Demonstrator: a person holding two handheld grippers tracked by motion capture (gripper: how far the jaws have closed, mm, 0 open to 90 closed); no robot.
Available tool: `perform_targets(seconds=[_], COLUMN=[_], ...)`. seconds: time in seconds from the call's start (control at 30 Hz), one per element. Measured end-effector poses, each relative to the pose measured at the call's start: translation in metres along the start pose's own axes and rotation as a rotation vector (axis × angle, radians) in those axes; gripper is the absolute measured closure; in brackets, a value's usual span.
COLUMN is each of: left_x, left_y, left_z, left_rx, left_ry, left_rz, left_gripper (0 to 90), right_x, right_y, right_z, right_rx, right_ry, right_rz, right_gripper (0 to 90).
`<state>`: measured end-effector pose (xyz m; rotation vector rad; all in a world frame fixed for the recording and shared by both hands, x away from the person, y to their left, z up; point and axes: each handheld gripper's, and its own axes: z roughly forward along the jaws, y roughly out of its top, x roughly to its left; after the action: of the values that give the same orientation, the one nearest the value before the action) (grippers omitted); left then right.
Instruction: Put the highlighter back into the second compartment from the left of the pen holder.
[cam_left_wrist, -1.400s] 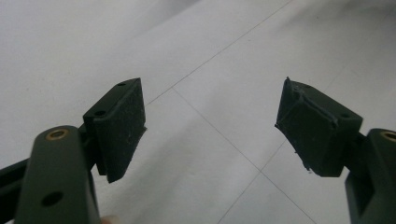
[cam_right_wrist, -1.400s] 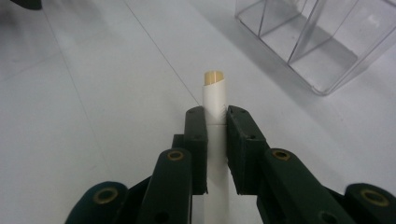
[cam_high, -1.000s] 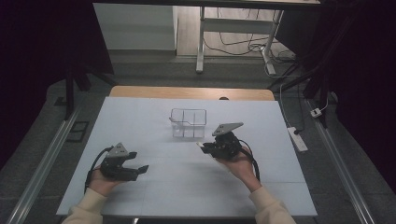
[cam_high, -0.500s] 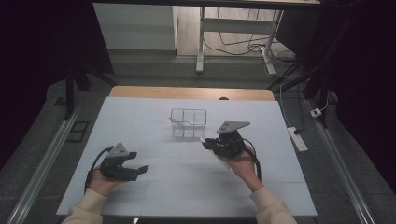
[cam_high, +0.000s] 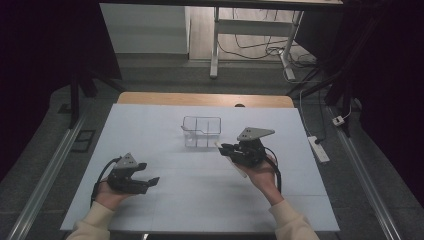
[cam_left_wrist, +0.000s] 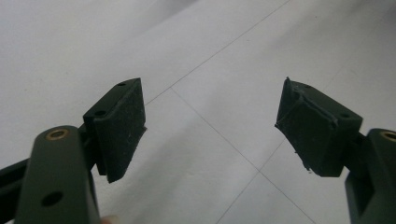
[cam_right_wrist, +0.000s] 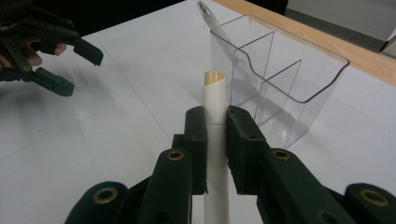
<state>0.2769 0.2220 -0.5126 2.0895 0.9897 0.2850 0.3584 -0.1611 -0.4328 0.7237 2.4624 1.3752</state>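
Note:
A white pen (cam_right_wrist: 215, 88) with a beige end sticks up between the jaws of my right gripper (cam_right_wrist: 215, 119), which is shut on it. In the high view the right gripper (cam_high: 224, 148) is right of centre, pointing left just in front of a clear divided box (cam_high: 201, 131). The clear box (cam_right_wrist: 280, 70) holds another white pen (cam_right_wrist: 218, 30) leaning in its near-left compartment. My left gripper (cam_high: 148, 173) rests low at the table's front left, open, with nothing between its pads (cam_left_wrist: 123, 126). The right gripper view shows the left gripper (cam_right_wrist: 70, 58) far off at top left.
The white table top (cam_high: 165, 145) ends in a wooden strip (cam_high: 205, 99) at the far side. A power strip (cam_high: 319, 149) lies on the floor to the right. Metal rails (cam_high: 45, 180) run along both sides of the table.
My right gripper, with the pen, has shifted slightly right and toward the box. The left gripper has stayed put and open.

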Motion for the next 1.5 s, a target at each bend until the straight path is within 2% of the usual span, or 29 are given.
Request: perform_targets(seconds=[0.53, 0.73, 1.23, 1.5], left_x=[-0.001, -0.001, -0.001, -0.001], left_y=[0.0, 0.0, 0.001, 0.001], left_z=[0.0, 0.0, -0.001, -0.001], left_rx=[0.002, 0.003, -0.007, -0.007], left_ry=[0.0, 0.001, -0.004, -0.005], left_rz=[0.001, 0.007, 0.003, 0.006], left_gripper=[23.8, 23.8, 23.8, 23.8], right_x=[-0.005, -0.006, -0.014, -0.018], right_y=[0.006, 0.008, 0.023, 0.027], right_z=[-0.011, -0.013, -0.009, -0.009], right_rx=[-0.093, -0.102, -0.166, -0.172], right_ry=[-0.017, -0.024, -0.035, -0.04], right_rz=[0.021, 0.017, 0.05, 0.067], right_gripper=[78.1, 78.1, 78.0, 78.0])
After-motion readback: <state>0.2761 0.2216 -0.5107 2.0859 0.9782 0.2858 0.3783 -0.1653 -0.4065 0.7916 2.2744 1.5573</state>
